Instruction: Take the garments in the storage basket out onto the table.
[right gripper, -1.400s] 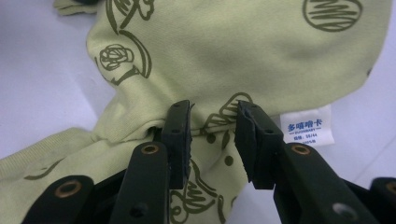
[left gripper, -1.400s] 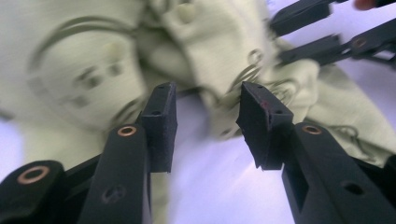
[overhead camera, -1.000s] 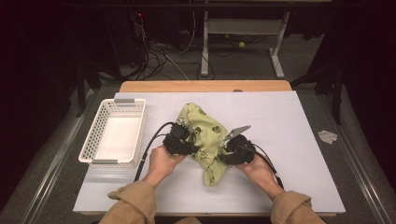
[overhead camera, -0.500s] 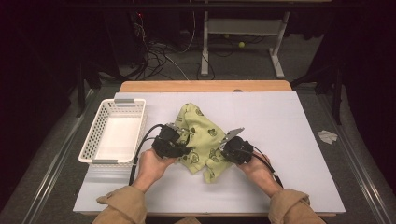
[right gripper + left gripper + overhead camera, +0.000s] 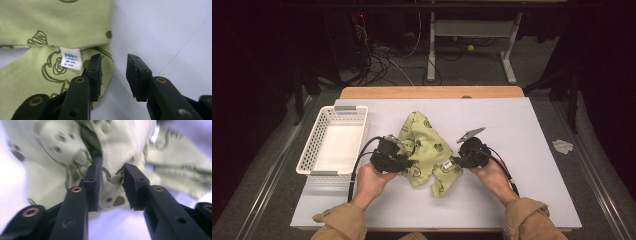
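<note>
On the white table (image 5: 522, 150), with a white perforated plastic basket (image 5: 334, 142) at its 9 o'clock edge, we see a crumpled pale-green printed cloth garment (image 5: 427, 145) near the centre, its long axis running from about 11 o'clock down to 5 o'clock, where its narrow end points. Our left gripper (image 5: 111, 182) has just been opening, its jaws now partly apart with a fold and snap button (image 5: 114, 178) between them but unpressed, and our right gripper (image 5: 113, 75), likewise just opened, stands over the hem beside a white label (image 5: 71, 58) holding nothing. We judge the fabric light, limp and non-slippery, best pinched at opposite hem edges.
</note>
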Motion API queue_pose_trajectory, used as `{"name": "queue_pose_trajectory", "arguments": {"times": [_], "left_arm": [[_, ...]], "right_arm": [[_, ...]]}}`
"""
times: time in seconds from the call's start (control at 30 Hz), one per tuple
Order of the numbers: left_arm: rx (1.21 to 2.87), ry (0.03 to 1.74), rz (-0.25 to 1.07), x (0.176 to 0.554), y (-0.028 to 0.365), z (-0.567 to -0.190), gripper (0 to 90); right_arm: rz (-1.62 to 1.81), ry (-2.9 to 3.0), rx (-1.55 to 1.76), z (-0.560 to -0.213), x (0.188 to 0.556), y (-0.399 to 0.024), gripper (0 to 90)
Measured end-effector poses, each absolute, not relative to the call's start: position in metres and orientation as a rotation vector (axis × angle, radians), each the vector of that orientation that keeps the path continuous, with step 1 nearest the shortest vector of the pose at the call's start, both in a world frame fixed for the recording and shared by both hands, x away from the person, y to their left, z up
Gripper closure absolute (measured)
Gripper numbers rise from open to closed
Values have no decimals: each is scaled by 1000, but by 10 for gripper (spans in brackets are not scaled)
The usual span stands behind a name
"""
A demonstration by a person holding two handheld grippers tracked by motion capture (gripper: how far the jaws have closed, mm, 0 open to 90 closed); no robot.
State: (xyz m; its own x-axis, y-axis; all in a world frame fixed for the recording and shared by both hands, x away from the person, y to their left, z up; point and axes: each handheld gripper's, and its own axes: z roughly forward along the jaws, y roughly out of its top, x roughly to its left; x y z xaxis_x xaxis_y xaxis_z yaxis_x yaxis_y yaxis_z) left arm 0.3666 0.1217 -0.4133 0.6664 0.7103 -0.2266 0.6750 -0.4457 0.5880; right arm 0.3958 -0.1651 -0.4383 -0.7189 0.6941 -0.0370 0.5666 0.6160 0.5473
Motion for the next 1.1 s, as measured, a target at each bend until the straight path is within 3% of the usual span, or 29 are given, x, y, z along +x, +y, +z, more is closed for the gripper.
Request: {"name": "queue_pose_trajectory", "arguments": {"times": [0.13, 0.3, 0.33, 0.43, 0.63, 0.93, 1.1], "left_arm": [[2189, 1088, 76, 378, 119, -409, 490], [2228, 1086, 38, 389, 101, -415, 498], [2235, 1087, 27, 391, 98, -417, 521], [2248, 1082, -30, 396, 95, -422, 656], [2294, 1073, -22, 395, 97, -423, 774], [2310, 1039, -32, 365, 118, -422, 814], [2298, 1036, -31, 362, 123, -420, 810]], "right_arm": [[709, 2660, 1018, -447, 396, -153, 641], [714, 2700, 950, -447, 393, -148, 875], [705, 2704, 942, -447, 392, -147, 886], [677, 2687, 921, -445, 393, -148, 895], [722, 2566, 995, -428, 406, -169, 895], [731, 2415, 1020, -395, 415, -190, 895], [718, 2404, 1065, -396, 419, -197, 891]]}}
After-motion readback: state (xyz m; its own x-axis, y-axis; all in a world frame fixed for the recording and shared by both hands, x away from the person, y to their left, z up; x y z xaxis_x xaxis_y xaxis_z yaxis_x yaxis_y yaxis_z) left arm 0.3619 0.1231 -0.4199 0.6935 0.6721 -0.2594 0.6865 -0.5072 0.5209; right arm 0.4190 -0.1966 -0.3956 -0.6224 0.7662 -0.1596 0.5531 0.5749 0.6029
